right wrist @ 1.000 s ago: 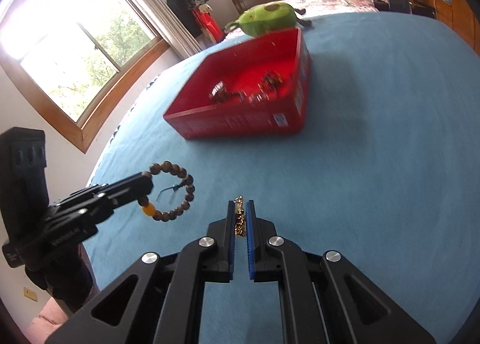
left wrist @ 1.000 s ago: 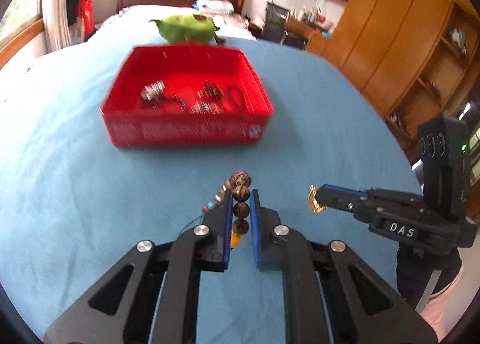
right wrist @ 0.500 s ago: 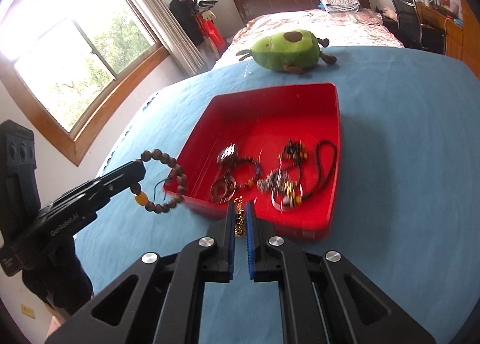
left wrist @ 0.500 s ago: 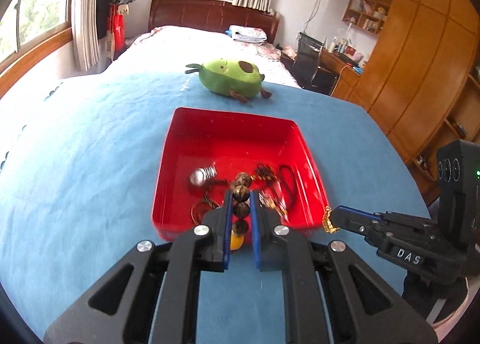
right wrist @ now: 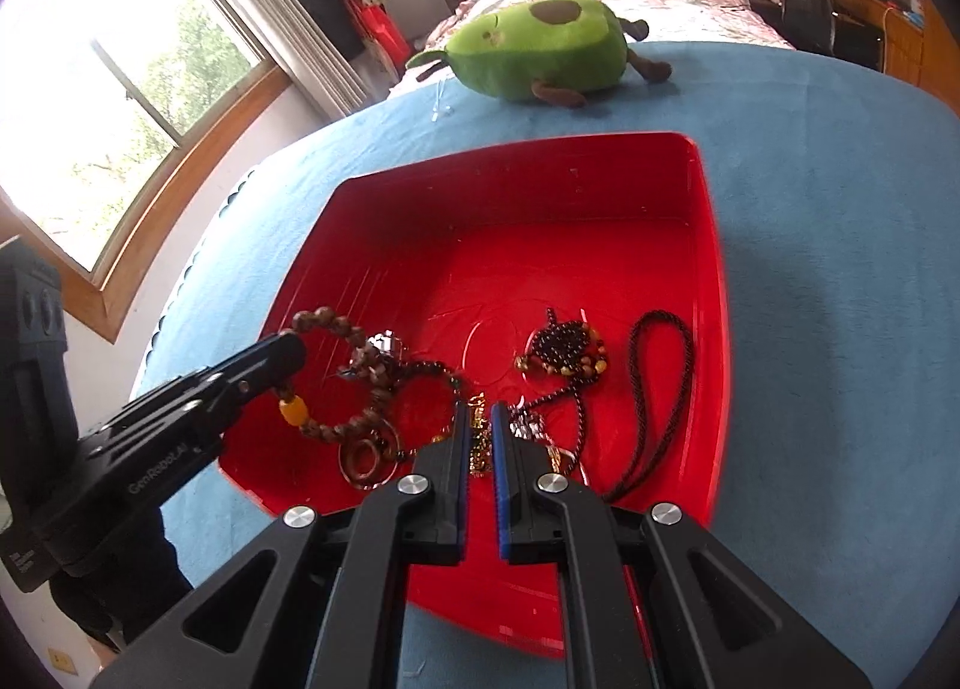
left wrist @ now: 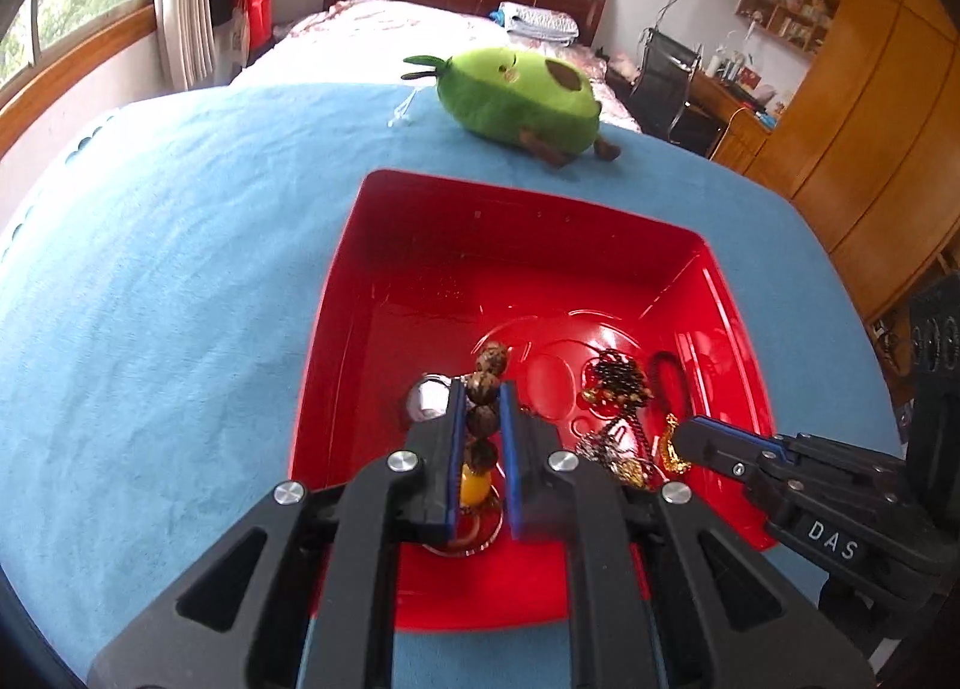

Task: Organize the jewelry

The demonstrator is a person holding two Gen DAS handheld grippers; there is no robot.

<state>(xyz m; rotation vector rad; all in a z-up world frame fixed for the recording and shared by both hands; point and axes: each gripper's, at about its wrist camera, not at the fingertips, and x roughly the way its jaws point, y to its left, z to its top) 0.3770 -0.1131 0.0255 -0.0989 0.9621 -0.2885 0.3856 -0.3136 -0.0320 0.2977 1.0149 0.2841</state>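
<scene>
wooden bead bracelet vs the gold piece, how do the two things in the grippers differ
The wooden bead bracelet is a big loop of round brown beads with one amber bead; the gold piece is a small, shiny metal trinket. The bracelet hangs well out of the left gripper; the gold piece barely shows between the pads of the right gripper. Both are pinched in shut jaws over the red tray.

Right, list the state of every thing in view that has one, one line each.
Left gripper: shut on the brown wooden bead bracelet, over the tray.
Right gripper: shut on the small gold chain piece, over the tray.
Red plastic tray: open-topped, holding jewelry.
Dark beaded necklace: lying in the tray.
Black cord loop: lying in the tray.
Green avocado plush toy: lying on the blue cloth beyond the tray.
</scene>
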